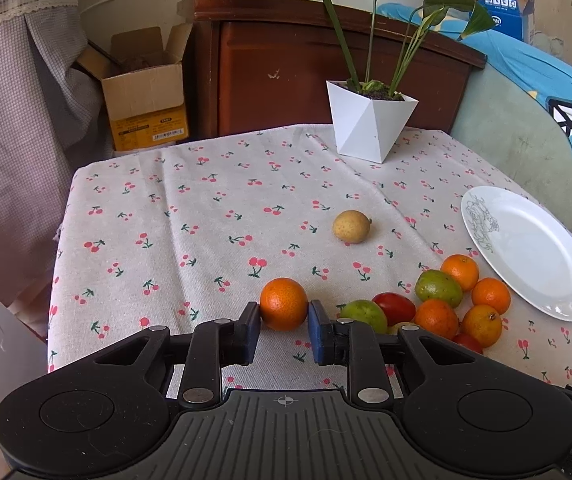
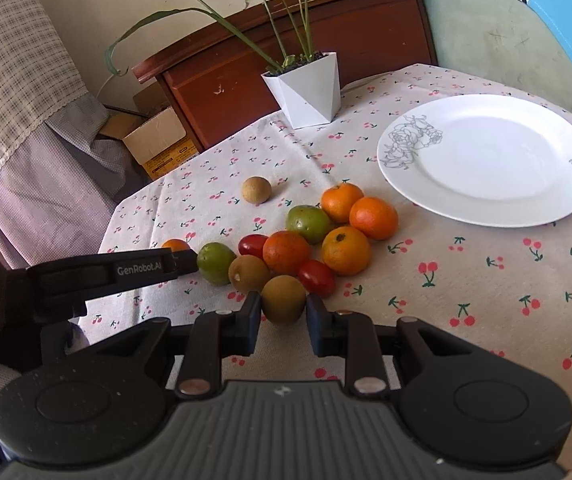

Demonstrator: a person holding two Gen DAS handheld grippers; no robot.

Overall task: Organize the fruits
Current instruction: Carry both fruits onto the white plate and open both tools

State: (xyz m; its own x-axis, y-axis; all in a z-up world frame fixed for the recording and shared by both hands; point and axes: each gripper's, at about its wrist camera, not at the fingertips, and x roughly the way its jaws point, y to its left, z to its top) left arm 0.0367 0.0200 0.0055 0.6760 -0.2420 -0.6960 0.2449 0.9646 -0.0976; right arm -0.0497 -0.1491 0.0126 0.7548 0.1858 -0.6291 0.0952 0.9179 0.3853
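My left gripper (image 1: 284, 314) is shut on an orange (image 1: 283, 304) that rests on the cherry-print tablecloth (image 1: 205, 232), left of the fruit pile. In the right wrist view, my right gripper (image 2: 283, 312) is shut on a round brown fruit (image 2: 283, 299) at the near edge of the pile. The pile (image 2: 314, 236) holds several oranges, two green fruits, two red tomatoes and another brown fruit. A lone tan fruit (image 1: 352, 227) lies apart, farther back. An empty white plate (image 2: 486, 160) sits to the right of the pile.
A white faceted pot (image 1: 370, 128) with a leafy plant stands at the table's far edge. Behind it is a dark wooden cabinet (image 1: 326, 64), with an open cardboard box (image 1: 145, 96) on the floor to the left. A green cushion (image 1: 518, 148) borders the right side.
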